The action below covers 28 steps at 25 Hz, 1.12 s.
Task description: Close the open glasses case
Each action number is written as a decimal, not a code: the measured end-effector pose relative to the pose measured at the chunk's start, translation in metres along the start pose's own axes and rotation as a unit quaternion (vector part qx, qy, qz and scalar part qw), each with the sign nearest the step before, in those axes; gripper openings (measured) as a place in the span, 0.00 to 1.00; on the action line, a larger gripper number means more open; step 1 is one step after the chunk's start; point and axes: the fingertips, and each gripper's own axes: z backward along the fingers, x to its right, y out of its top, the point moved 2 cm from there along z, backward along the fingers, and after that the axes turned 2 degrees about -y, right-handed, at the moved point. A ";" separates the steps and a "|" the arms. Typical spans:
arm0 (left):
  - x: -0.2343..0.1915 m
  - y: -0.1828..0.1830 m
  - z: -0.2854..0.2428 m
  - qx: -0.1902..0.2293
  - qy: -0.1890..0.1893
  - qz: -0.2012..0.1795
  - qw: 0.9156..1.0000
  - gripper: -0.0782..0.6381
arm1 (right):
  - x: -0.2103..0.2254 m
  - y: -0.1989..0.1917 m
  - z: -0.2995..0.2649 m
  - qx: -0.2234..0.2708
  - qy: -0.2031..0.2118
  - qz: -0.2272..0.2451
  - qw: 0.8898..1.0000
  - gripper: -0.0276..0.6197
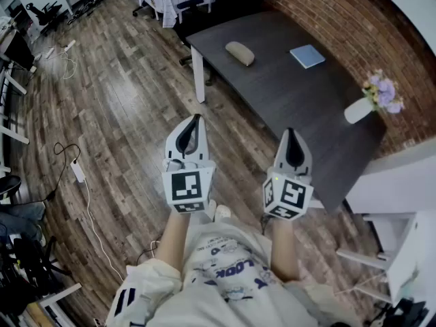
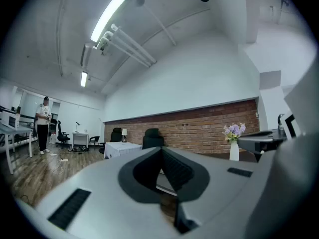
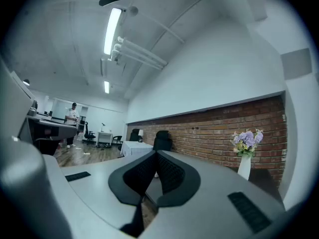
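Holding both grippers level, we see the left gripper (image 1: 197,118) over the wooden floor (image 1: 122,101) and the right gripper (image 1: 290,132) showing against the near edge of the dark table (image 1: 286,101). In the left gripper view its fingers (image 2: 182,171) are pressed together at the tip with nothing between them. The right gripper view shows the same: those fingers (image 3: 172,176) meet and hold nothing.

The glasses case (image 1: 240,53) lies on the far end of the table, well apart from both grippers. It is a beige oval shape, and from the head view we cannot tell how its lid stands. A blue pad (image 1: 307,56) lies flat to its right, apart from it. A white vase (image 1: 357,110) with purple flowers (image 1: 383,92) stands near the table's right edge, by the brick wall (image 1: 354,26).

A power strip (image 1: 77,171) with its cable lies on the floor to our left, and a person (image 2: 43,125) stands far off across the room.
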 end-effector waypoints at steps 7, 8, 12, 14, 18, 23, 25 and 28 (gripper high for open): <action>0.002 -0.004 -0.006 -0.004 0.001 0.002 1.000 0.11 | 0.006 -0.006 -0.004 -0.004 -0.003 -0.004 1.000 0.05; 0.002 -0.004 -0.006 -0.004 0.002 0.003 1.000 0.11 | 0.007 -0.007 -0.004 -0.004 -0.002 -0.005 1.000 0.05; 0.006 -0.006 -0.011 -0.008 0.006 0.002 1.000 0.11 | 0.012 -0.008 -0.009 -0.004 0.001 -0.007 1.000 0.05; 0.007 -0.006 -0.013 -0.009 0.009 0.001 1.000 0.11 | 0.014 -0.009 -0.012 -0.002 0.006 -0.008 1.000 0.05; 0.009 -0.007 -0.017 -0.008 0.016 -0.003 1.000 0.11 | 0.017 -0.011 -0.016 0.002 0.016 -0.007 1.000 0.05; 0.010 -0.009 -0.024 -0.010 0.019 -0.002 1.000 0.11 | 0.022 -0.016 -0.024 -0.004 0.013 -0.016 1.000 0.05; 0.008 -0.011 -0.030 -0.012 0.022 0.005 1.000 0.11 | 0.023 -0.016 -0.030 -0.001 0.016 -0.014 1.000 0.05; 0.005 -0.015 -0.039 -0.016 0.028 0.013 0.999 0.11 | 0.024 -0.019 -0.040 -0.004 0.013 -0.007 1.000 0.05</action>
